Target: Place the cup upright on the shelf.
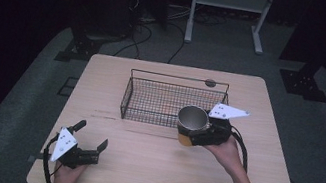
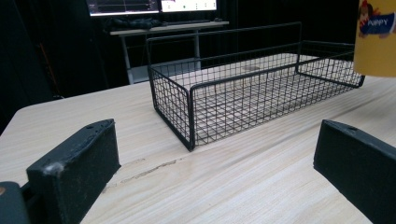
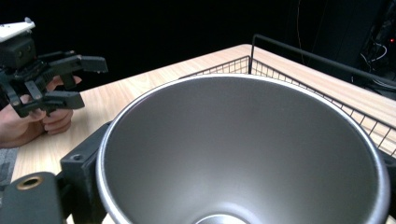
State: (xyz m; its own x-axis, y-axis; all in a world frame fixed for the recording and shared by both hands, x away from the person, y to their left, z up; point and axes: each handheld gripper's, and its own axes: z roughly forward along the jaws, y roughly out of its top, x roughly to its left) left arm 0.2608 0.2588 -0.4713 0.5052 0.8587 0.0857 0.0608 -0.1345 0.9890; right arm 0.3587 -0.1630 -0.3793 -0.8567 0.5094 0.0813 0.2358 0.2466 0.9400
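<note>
The right gripper (image 1: 198, 134) clamps an upright yellow steel-lined cup (image 1: 191, 124), probably just outside the black wire basket's (image 1: 169, 104) near rim, while the left gripper (image 1: 90, 139) gapes empty.

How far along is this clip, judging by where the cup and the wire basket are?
Done: the right claw is shut on the yellow steel-lined cup, which is lifted off the table, upright, at the near right corner of the wire basket.
In hand: carrying the cup, probably toward the basket.
Left: the basket holds nothing yet, so placing and letting go remain.
The left claw rests open near the table's front edge.
</note>
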